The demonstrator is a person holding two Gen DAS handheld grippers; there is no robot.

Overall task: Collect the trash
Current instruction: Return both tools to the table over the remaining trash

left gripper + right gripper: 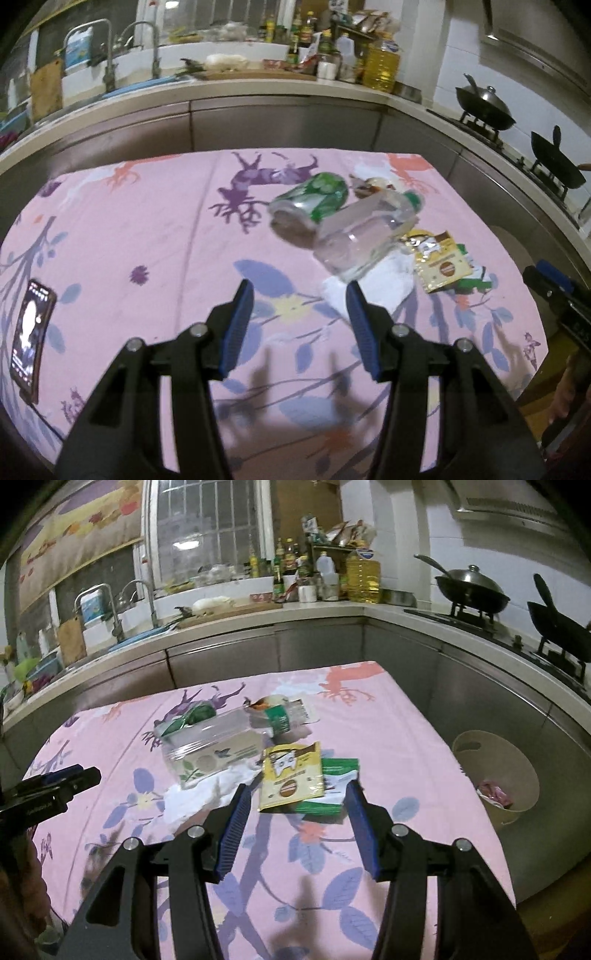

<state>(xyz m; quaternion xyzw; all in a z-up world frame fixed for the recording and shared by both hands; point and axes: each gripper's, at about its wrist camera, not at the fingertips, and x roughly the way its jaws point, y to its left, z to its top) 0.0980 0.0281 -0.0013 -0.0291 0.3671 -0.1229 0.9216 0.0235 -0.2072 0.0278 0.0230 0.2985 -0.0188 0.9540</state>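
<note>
Several pieces of trash are seen gathered on the far right part of a table (129, 229) draped in a soft pink cloth printed with purple deer and blue leaves. A clear, ribbed plastic bottle with a green cap (218, 753) is laid on its side, touching a green-printed drinks can (314, 201), also tipped over, with its dull metal end turned toward the left wrist camera. Beneath the bottle a crumpled white tissue (199, 794) is spread. Just beside it a glossy yellow foil sachet (291, 781) is lying flat, overlapping a green and white wrapper (338, 786). Beyond the table's right edge a smooth beige plastic bin (498, 775), round-walled with a slot handle, is set on the floor. A black phone (31, 336) is resting at the left edge. The left gripper (299, 291) and right gripper (297, 794) are each held above the cloth with their blue ribbed jaws parted and nothing between them.
</note>
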